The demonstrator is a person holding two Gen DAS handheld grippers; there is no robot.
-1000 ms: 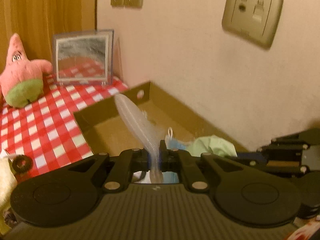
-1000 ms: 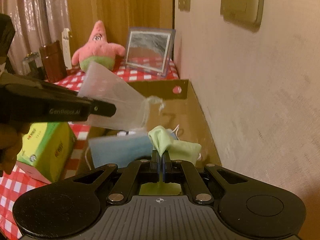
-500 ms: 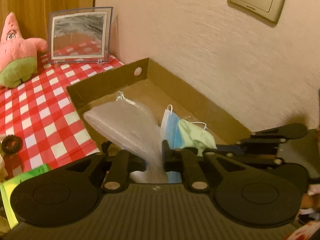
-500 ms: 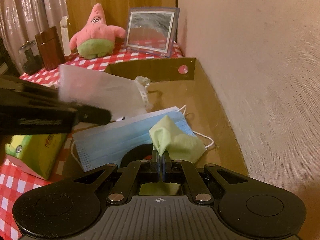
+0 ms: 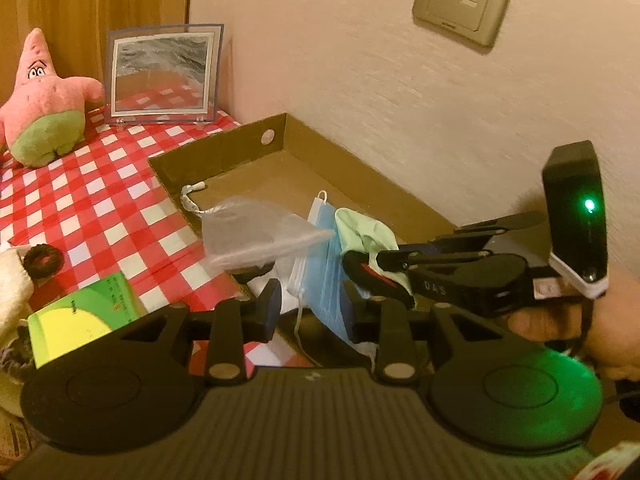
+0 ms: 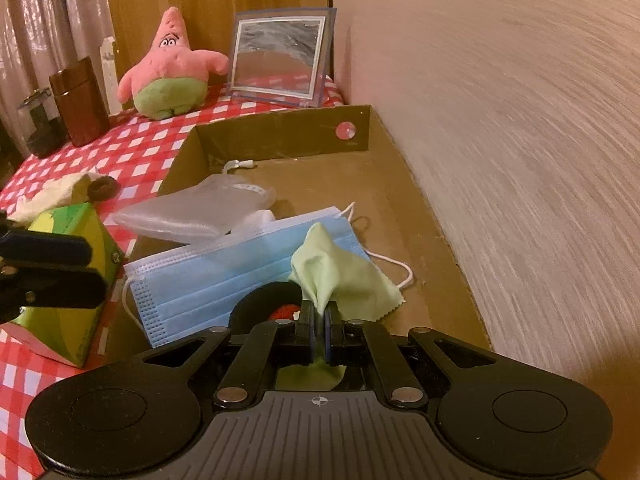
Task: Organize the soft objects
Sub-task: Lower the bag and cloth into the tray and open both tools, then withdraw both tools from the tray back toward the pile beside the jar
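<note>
1. Left wrist view, surface and room: red-and-white checked tablecloth (image 5: 92,208), pale textured wall (image 5: 400,80) on the right with a socket plate (image 5: 464,0). An open cardboard tray (image 5: 224,152) sits against the wall.
2. Left wrist view, surroundings: pink star plush (image 5: 44,108) and a framed picture (image 5: 162,76) at the far end, a black hair tie (image 5: 42,258) and a green tissue box (image 5: 84,314) near the left edge.
3. Left wrist view, task items: clear mesh pouch (image 5: 256,232) lies across the tray's near wall, partly inside. Blue face mask (image 5: 326,252) beside it in the tray, green cloth (image 5: 366,236) on top of the mask.
4. Left gripper (image 5: 310,308): jaws apart and opening, pads pressing on nothing; pouch lies just ahead of them, the mask's edge seen between.
5. Left wrist view, obstruction: the right gripper (image 5: 360,270) reaches in from the right, held by a hand (image 5: 560,320), and covers part of the cloth.
6. Right wrist view: same cloth, wall and tray (image 6: 280,136). Brown jar (image 6: 80,104) left of the plush (image 6: 172,72).
7. Right gripper (image 6: 318,320): jaws together, clamped on the green cloth (image 6: 340,276), which drapes over the mask (image 6: 224,280) in the tray. Pouch (image 6: 192,212) lies beyond the mask.
</note>
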